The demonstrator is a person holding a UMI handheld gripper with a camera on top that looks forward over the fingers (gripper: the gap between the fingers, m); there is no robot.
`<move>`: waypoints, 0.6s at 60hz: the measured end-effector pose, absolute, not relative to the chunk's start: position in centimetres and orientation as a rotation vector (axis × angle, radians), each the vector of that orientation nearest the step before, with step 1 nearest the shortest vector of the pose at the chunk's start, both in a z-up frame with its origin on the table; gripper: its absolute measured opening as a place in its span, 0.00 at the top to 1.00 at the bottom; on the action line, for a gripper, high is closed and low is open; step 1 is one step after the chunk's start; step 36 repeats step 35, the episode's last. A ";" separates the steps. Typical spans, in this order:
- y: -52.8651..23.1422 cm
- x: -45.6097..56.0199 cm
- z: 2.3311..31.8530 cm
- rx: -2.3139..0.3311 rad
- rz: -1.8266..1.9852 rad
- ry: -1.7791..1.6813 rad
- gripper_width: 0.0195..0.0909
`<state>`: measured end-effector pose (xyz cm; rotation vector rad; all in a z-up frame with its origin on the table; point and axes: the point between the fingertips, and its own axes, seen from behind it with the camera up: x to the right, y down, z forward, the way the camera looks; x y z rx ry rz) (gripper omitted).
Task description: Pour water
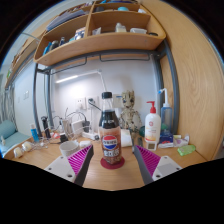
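The hand-held gripper points straight at a dark bottle with a red cap and a red and blue label. The bottle stands upright on the wooden worktop, so its long side runs up and down. It is right in the middle, between the two fingers and a little ahead of their tips.

The fingers are spread wide. One pink pad shows on the left of the bottle and the other on the right. There is a gap on each side, so the fingers are not squeezing the bottle. It stands on its own, and the gripper has nothing in its hold.

I think the job is at its start: the bottle must be grabbed before any water can be poured. The next move looks simple. Go forward a bit and close the fingers on the bottle's middle. Since the bottle is tall and thin, a bump at the top could tip it.

Near the back edge of the worktop, to the right of the bottle, stands a white pump bottle. A small toy figure stands behind the bottle. A wooden shelf hangs on the wall above. I cannot tell which cup the water should go in.
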<state>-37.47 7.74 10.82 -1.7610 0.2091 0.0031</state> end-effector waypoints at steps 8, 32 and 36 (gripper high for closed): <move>3.5 -37.9 11.5 -1.764 -0.024 0.255 0.11; -2.7 -37.0 13.0 -1.744 -0.081 0.288 0.10; -2.9 -36.9 13.1 -1.743 -0.083 0.294 0.11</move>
